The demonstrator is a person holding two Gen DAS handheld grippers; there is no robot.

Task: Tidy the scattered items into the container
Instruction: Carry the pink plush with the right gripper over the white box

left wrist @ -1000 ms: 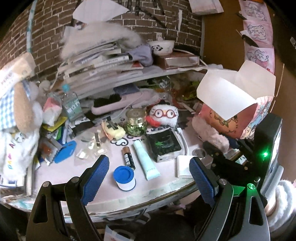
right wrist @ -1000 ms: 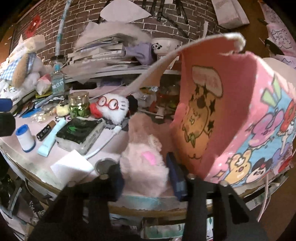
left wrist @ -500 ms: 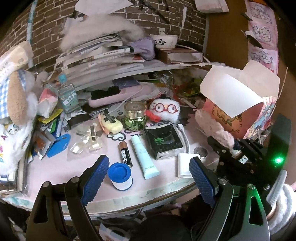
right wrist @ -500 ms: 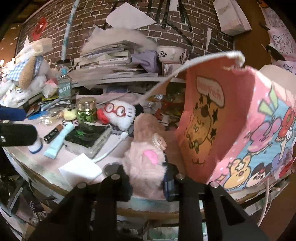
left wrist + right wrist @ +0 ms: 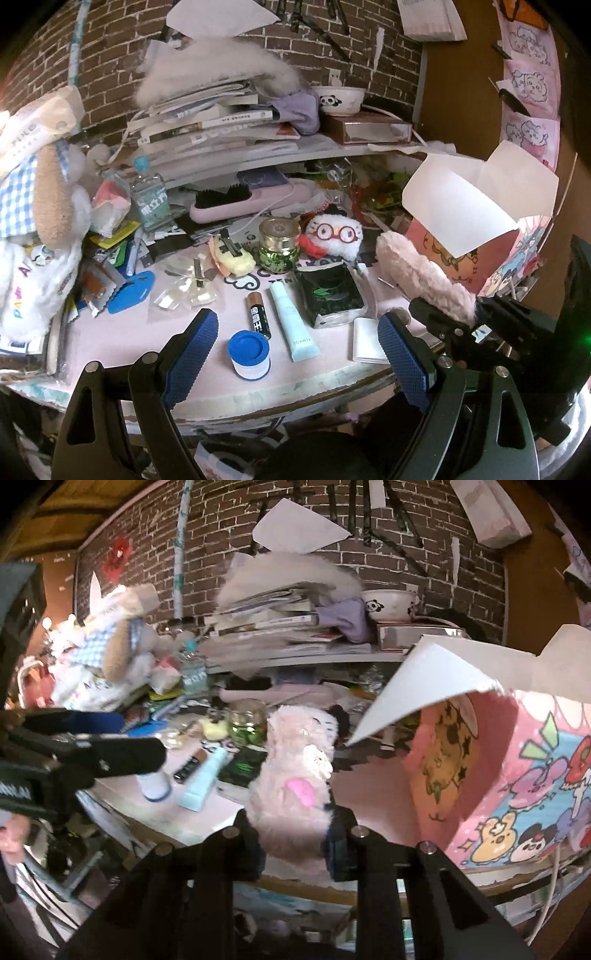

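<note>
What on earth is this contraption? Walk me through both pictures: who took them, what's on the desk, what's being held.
There is no robot here. A person carries a two-fingered clamp in each hand, and each clamp has a wide-angle camera looking along its fingers.

The left camera's picture shows the left hand-held gripper, open and empty, over a cluttered pink desk. On the desk lie a blue-capped roll, a battery, a pale blue tube, a green jar and a white plush with red glasses.

The right camera's picture shows the right hand-held gripper shut on a fluffy pink plush toy, beside the open pink cartoon box, which seems to be the container.
</note>
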